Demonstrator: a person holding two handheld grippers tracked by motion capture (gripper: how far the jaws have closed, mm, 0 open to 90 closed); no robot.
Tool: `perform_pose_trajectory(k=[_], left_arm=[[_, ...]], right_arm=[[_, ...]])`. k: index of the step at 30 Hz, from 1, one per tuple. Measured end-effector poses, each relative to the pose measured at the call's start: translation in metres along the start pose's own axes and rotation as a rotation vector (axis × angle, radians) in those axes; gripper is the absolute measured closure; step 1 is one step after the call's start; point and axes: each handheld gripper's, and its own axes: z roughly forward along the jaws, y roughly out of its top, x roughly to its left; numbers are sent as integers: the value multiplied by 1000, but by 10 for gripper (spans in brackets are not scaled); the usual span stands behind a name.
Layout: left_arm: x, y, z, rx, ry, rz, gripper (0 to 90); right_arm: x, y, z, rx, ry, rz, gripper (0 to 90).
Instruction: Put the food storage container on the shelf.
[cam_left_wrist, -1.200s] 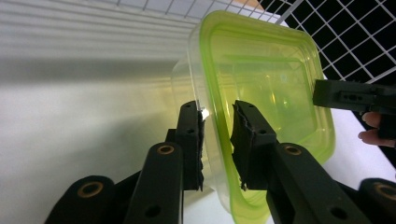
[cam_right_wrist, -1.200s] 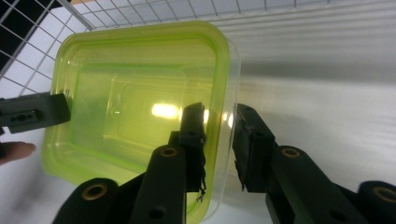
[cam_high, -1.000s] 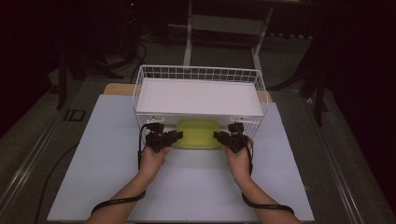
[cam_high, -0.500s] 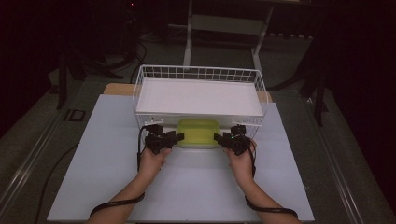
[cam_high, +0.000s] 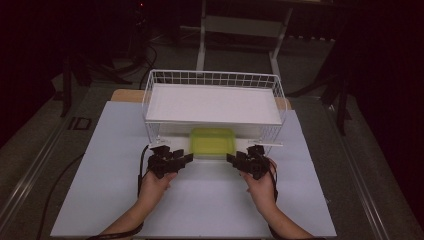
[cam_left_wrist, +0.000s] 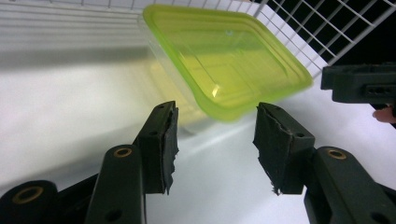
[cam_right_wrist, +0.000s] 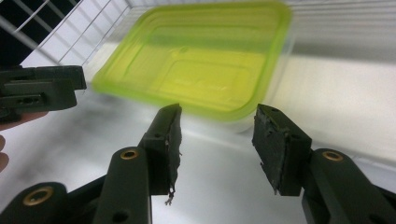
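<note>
Your left gripper (cam_high: 186, 159) is sitting at about 8 o'clock from the yellow-green lidded container (cam_high: 213, 142), and your right gripper (cam_high: 232, 159) is sitting at about 4 o'clock from it. Both are pointing inward at the box's near corners without touching it.

The container is resting on the white desk (cam_high: 110, 190), tucked under the near edge of the white wire basket (cam_high: 150, 82). Its far half is lying beneath the basket's white floor, and its near half is sticking out toward you, at 6 o'clock of the basket.

In the left gripper view, your fingers (cam_left_wrist: 164, 144) are standing spread, having just been opening. Only bare desk is lying between the two torn black pads. The container (cam_left_wrist: 224, 56) is lying just beyond their tips, at 12 to 1 o'clock, its lid tilted across the frame. The other gripper (cam_left_wrist: 359, 84) is showing at 3 o'clock.

In the right gripper view, your fingers (cam_right_wrist: 167, 140) are likewise spread apart, having just been opening. Nothing is caught between them. The container (cam_right_wrist: 201, 60) is lying just ahead at 12 o'clock, close to the tips but apart from them. Your left gripper (cam_right_wrist: 39, 93) is showing at 9 o'clock, with a fingertip of your hand below it.

Both your forearms are coming in from 6 o'clock across the desk.
</note>
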Motion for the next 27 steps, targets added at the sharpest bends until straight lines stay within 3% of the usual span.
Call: perform_pose_trajectory(k=[2,6,11,14,15,17,19,23,27], left_arm=[[-2,-2,-3,-4,4,2,499],[-10,-13,-21,-14,-28,13,499],[-19,-21,-36,-38,10,46,481],[-19,-25,-44,-59,12,36,469],[-18,-26,-45,-66,1,39,452],[-15,-28,-49,-75,-65,55,365],[-12,-28,-51,-87,-88,54,357],[-10,-31,-53,-107,-114,100,319],[-11,-34,-50,-110,-83,164,185]], right_arm=[[4,-3,0,7,6,-11,515],[11,-7,2,21,21,-14,516],[19,-10,8,26,24,-32,526],[22,-10,12,19,28,-35,552],[23,-11,13,15,30,-39,556],[26,-12,16,17,29,-48,572],[29,-13,20,21,27,-58,600],[34,-15,27,39,37,-80,742],[39,-15,35,62,26,-118,898]])
